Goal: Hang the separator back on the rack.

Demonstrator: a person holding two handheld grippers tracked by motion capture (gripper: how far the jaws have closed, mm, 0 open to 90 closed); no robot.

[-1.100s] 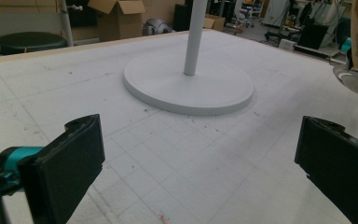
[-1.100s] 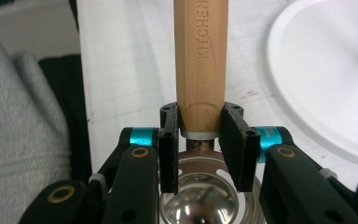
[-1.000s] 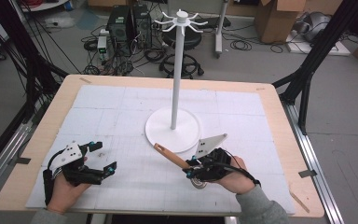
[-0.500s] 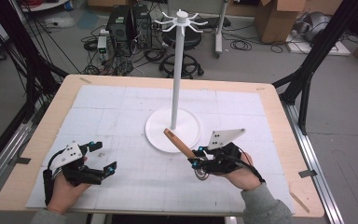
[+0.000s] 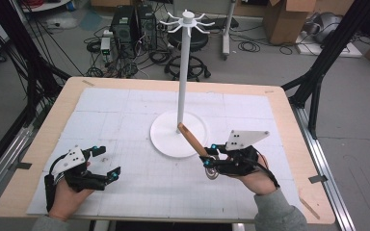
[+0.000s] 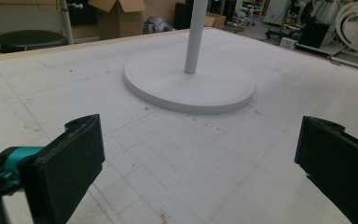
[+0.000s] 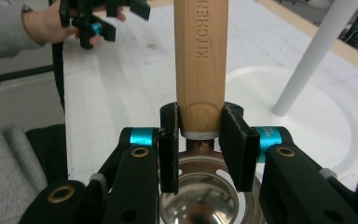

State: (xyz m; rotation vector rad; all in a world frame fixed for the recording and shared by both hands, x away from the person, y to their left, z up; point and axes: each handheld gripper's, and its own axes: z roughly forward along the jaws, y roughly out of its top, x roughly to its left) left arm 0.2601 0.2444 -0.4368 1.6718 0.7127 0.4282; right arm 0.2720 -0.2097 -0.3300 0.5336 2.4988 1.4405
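Observation:
A utensil with a wooden handle (image 5: 191, 139) and a shiny metal bowl (image 5: 212, 172) is held by my right gripper (image 5: 209, 156), shut on the handle just above the metal neck. The right gripper view shows the jaws clamping the handle (image 7: 200, 56), with the bowl (image 7: 200, 196) below them. The handle's free end points up and away, close to the pole (image 5: 183, 72) of a white hook stand whose round base (image 5: 166, 137) sits mid-table. My left gripper (image 5: 103, 161) rests at the table's front left, open and holding nothing, facing the base (image 6: 191, 88).
The stand's top carries a ring of short hooks (image 5: 187, 20). A white gridded mat (image 5: 125, 115) covers the wooden table. The other hand and its gripper (image 7: 105, 14) appear far off in the right gripper view. Cables, boxes and a stool lie on the floor beyond.
My right gripper has carried the utensil right and away, bringing the handle's tip nearer the stand's pole. The left gripper has stayed put.

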